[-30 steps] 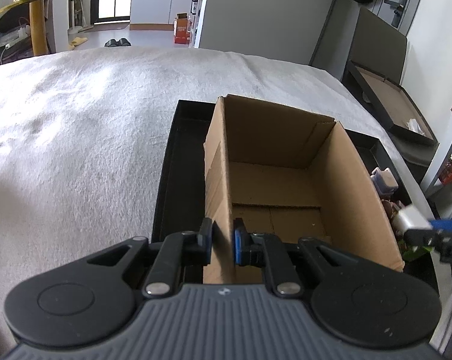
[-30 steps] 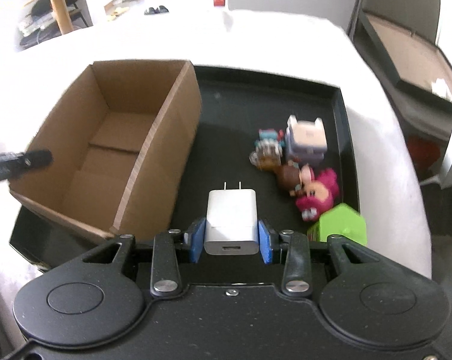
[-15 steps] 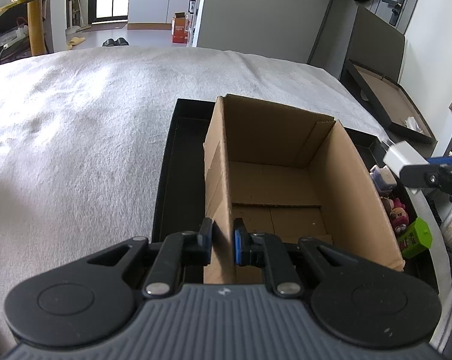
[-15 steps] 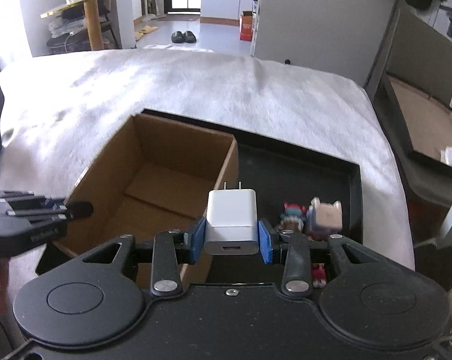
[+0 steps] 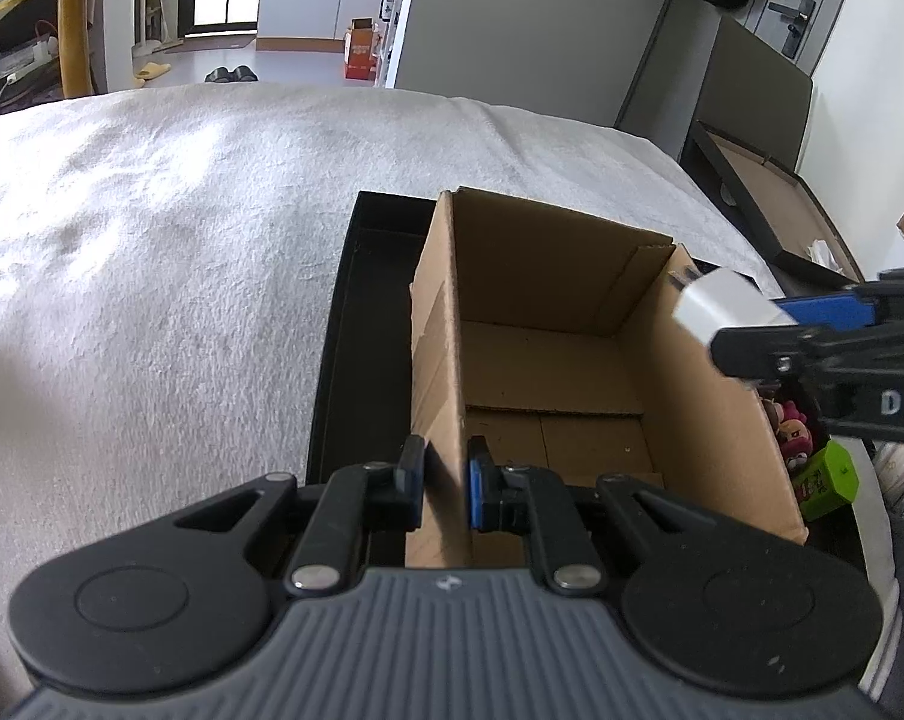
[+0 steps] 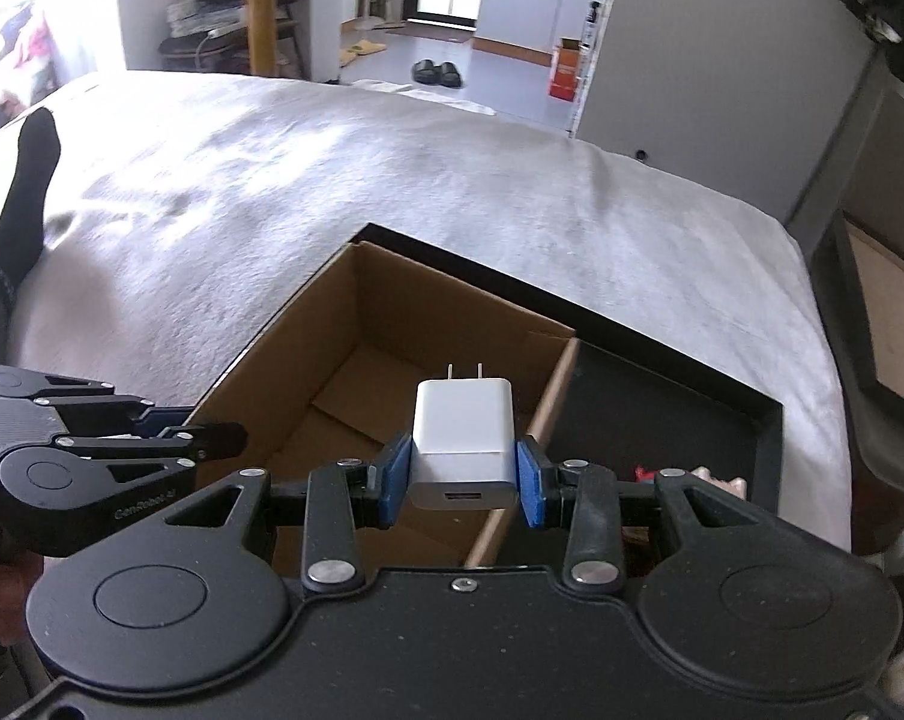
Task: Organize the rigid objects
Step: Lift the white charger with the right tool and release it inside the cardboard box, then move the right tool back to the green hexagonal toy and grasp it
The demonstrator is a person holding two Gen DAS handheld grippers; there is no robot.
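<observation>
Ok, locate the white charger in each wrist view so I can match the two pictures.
Left wrist view: the white charger is at the right edge, held in the right gripper above the cardboard box's right wall.
Right wrist view: the charger is at centre, clamped in the gripper, prongs pointing away, over the box.
Shared landmark: the open cardboard box in the black tray.

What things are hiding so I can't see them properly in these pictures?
1. Toys beside the cardboard box: in the left wrist view the right gripper and box wall cover most of them; in the right wrist view the gripper body hides nearly all.
2. Box floor nearest the camera: hidden by the left gripper, which pinches the box wall.
3. Charger in the left wrist view: blurred, prongs unclear.
4. Black tray: near side cut off by gripper bodies.
</observation>
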